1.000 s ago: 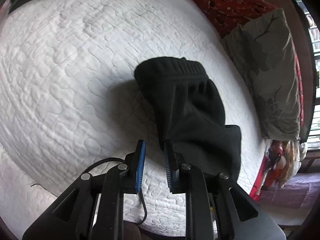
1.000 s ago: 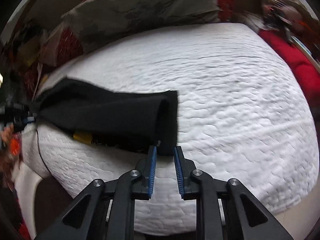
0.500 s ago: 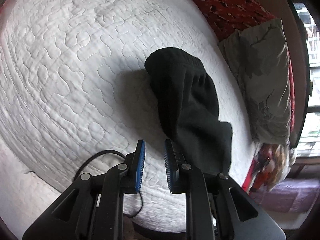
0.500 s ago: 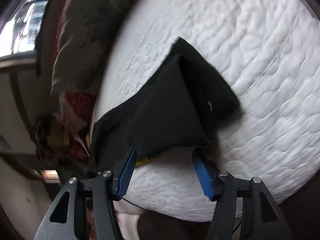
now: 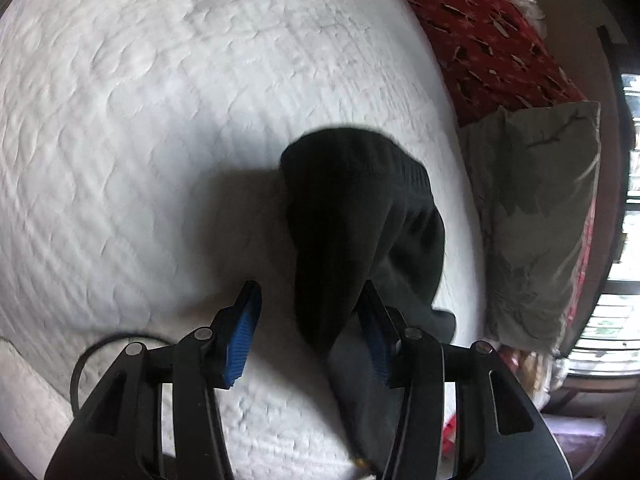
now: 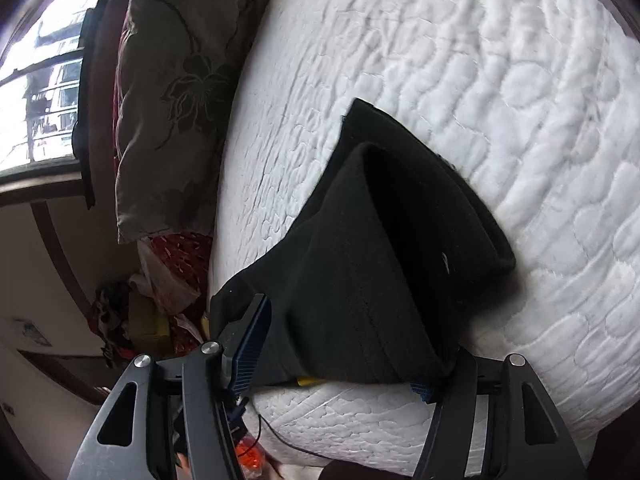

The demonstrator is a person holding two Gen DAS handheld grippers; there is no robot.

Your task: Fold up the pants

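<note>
Black pants lie bunched on the white quilted bed, near its edge, waistband end toward the far side in the left wrist view. In the right wrist view the pants show as a doubled wedge, one layer over another, leg end open toward the far right, so one fold looks done but it is loose and lumpy, not flat.

Left gripper: jaws spread, have just been opening; a peak of fabric sits between the blue pads, near the right pad, but no pinch visible. Looks like a release after laying the cloth down.

Right gripper: jaws spread wide, straddling the near edge of the pants. Its jaws opened within the last second and have since come in slightly. Left pad is just beside the fabric; right pad is mostly hidden under the cloth, so contact there is unclear. Reads as not clamped.

Grey flowered pillow and red patterned cloth lie along the bed's side, well apart from the pants. A black cable hangs at the near edge.

Progress guess: roughly midway. Left: smooth the layers, line up edges, at least one more fold to get a compact stack.
</note>
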